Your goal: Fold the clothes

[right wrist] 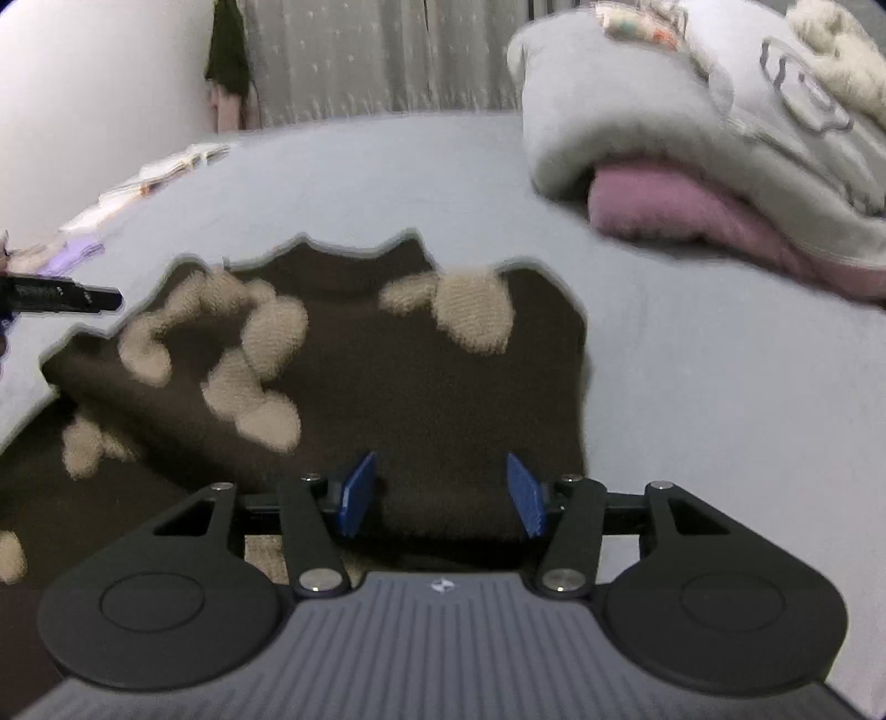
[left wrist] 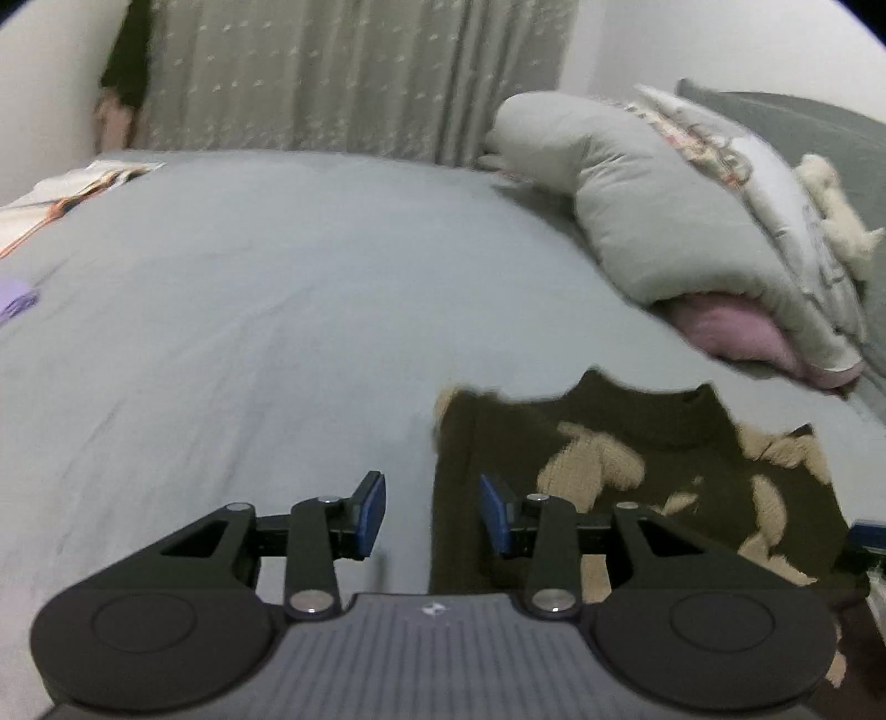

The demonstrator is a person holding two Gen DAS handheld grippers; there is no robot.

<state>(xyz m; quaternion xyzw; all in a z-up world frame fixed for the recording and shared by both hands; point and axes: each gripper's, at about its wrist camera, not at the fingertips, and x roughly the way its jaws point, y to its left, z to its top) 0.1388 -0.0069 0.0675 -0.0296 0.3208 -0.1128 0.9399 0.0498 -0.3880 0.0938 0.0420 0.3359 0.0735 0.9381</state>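
Brown sweater (right wrist: 387,376) flat on grey bed (left wrist: 249,304); we see left gripper (left wrist: 432,512), right gripper (right wrist: 440,495) jaws apart, holding nothing.

I see the grey bedsheet (left wrist: 232,310) spread wide and smooth in front of me. At the far right a bulky pale grey duvet (left wrist: 653,205) lies folded in a heap, with a pink blanket (left wrist: 736,332) poking out from under its near end. A cream plush toy (left wrist: 836,216) sits on top of that heap, against a dark grey pillow (left wrist: 803,127). Behind the bed hangs a grey patterned curtain (left wrist: 354,72), with a dark garment (left wrist: 130,50) hanging at its left edge beside the white wall. Along the bed's left edge lie some pale folded fabrics (left wrist: 66,188) and a small purple item (left wrist: 16,299), too blurred for me to identify.
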